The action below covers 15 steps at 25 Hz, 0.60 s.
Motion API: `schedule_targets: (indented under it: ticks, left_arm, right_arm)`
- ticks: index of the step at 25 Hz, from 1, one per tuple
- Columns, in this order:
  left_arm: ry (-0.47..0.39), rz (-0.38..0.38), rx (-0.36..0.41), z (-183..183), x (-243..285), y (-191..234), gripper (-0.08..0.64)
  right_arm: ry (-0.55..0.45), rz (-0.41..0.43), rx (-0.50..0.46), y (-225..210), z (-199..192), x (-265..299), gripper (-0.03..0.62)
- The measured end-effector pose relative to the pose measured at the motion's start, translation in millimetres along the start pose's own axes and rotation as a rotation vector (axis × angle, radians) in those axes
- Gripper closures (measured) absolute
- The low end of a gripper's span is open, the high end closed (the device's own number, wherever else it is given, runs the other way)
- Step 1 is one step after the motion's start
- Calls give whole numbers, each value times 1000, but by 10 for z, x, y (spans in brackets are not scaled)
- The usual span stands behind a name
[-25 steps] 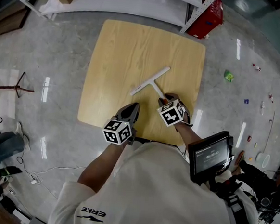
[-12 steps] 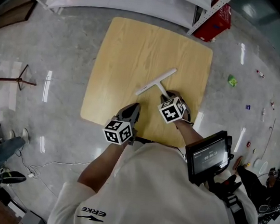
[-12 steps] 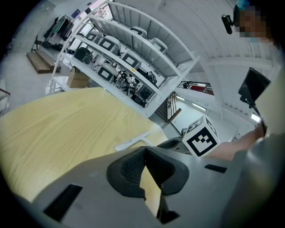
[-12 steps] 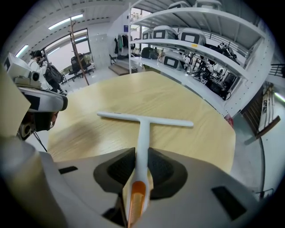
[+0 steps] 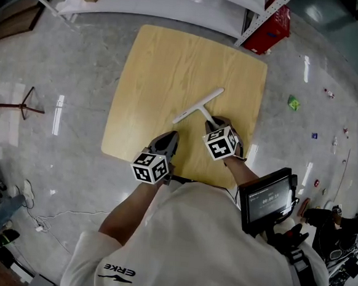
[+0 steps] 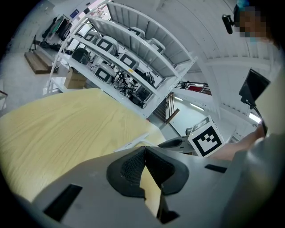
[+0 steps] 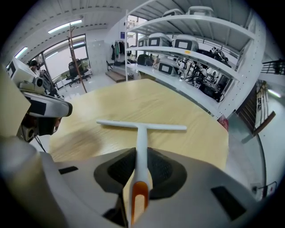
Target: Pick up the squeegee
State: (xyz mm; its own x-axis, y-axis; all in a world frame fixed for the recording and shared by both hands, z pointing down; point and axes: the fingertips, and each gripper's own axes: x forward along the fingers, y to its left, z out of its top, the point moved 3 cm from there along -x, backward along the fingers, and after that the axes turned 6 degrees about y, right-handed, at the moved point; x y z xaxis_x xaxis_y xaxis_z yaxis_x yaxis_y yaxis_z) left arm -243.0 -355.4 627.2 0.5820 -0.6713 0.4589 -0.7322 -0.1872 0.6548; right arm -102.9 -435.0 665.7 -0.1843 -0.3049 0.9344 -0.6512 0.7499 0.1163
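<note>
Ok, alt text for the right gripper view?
The right gripper has just been closing its fingers on the handle of a white squeegee lying on a wooden table, with shelves of equipment behind.

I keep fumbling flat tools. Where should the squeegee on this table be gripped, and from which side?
Take the handle near its orange end, from the table's near edge, steeply downward, one jaw each side. The squeegee lies flat with its blade far and its handle pointing at the person. The right gripper has just been closing around that handle.
</note>
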Motion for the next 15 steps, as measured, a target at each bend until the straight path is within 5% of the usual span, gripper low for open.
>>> schedule_targets:
  ticks: [15]
  left_arm:
    - [-11, -23, 60, -93, -28, -294, 555]
  right_arm:
    - [-172, -26, 83, -42, -94, -462, 508]
